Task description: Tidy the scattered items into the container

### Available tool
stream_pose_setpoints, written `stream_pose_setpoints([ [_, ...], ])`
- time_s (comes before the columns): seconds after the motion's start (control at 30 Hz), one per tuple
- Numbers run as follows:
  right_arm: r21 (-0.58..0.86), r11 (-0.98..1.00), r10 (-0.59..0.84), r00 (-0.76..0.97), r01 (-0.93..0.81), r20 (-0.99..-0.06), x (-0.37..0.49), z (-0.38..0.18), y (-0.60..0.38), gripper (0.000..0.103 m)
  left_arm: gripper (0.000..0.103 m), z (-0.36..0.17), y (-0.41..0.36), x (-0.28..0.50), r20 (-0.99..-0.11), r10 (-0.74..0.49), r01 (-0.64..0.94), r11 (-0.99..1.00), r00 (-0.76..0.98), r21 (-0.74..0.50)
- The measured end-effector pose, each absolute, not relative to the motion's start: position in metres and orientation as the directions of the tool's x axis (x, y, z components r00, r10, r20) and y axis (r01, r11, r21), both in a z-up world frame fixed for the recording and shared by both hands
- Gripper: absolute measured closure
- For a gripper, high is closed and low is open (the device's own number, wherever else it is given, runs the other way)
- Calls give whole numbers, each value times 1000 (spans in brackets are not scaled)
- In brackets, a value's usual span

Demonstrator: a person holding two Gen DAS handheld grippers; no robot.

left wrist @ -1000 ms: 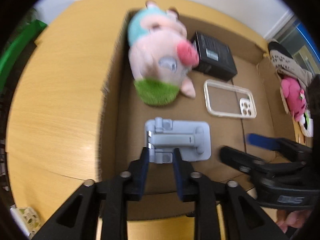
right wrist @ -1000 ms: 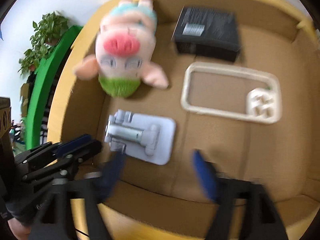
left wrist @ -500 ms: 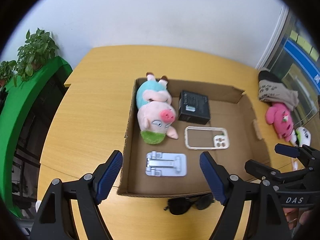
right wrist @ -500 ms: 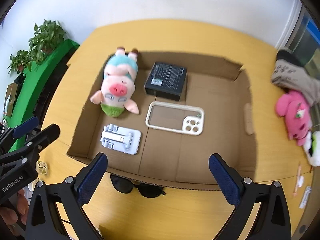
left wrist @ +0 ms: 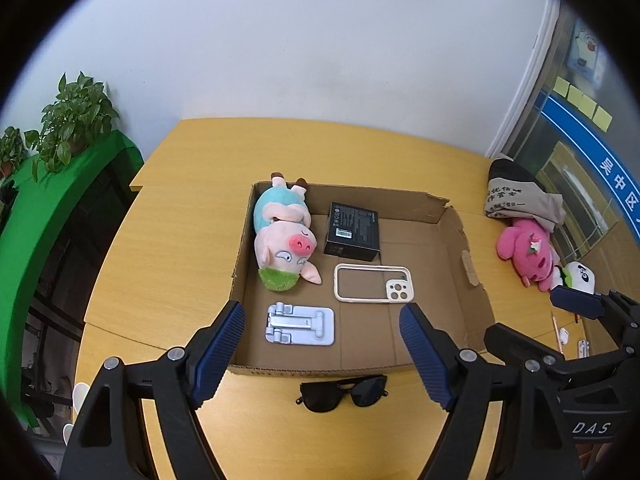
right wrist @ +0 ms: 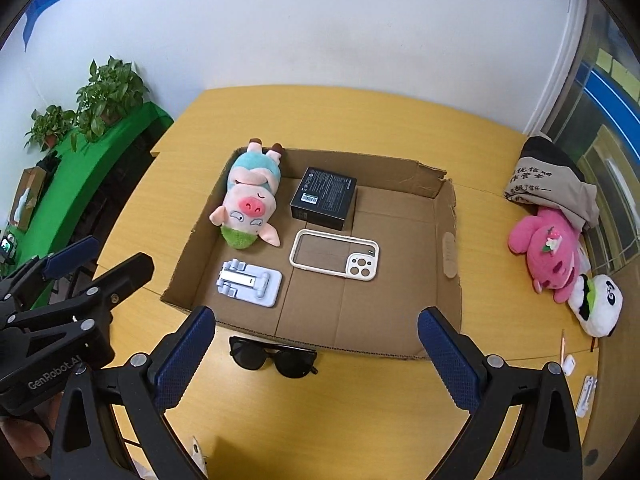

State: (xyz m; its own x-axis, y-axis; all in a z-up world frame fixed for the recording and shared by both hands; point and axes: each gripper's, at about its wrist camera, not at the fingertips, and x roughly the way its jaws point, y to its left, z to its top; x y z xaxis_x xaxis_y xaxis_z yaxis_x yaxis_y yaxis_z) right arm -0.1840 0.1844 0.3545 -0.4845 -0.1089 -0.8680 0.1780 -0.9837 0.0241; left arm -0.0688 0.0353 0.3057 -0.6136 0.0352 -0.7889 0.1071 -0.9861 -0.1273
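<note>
Left wrist view shows both the left gripper (left wrist: pixel 320 354) and right gripper (right wrist: pixel 316 354) spread wide and empty above the sunglasses (left wrist: pixel 343 393), lying just outside the box (left wrist: pixel 452 216) near wall, so pinch the bridge squarely.

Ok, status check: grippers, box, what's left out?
Left gripper and right gripper open, empty, above table. Four items in cardboard box. Sunglasses outside near wall. Path clear.
</note>
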Motion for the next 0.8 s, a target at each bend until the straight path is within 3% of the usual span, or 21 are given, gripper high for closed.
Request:
stream_pose_setpoints([
  [0.8, 17, -986, -101, -508, 167, -856, -170, 365, 201, 0, 24, 310, 44, -55, -788, 45, 106, -985, -614, -139],
])
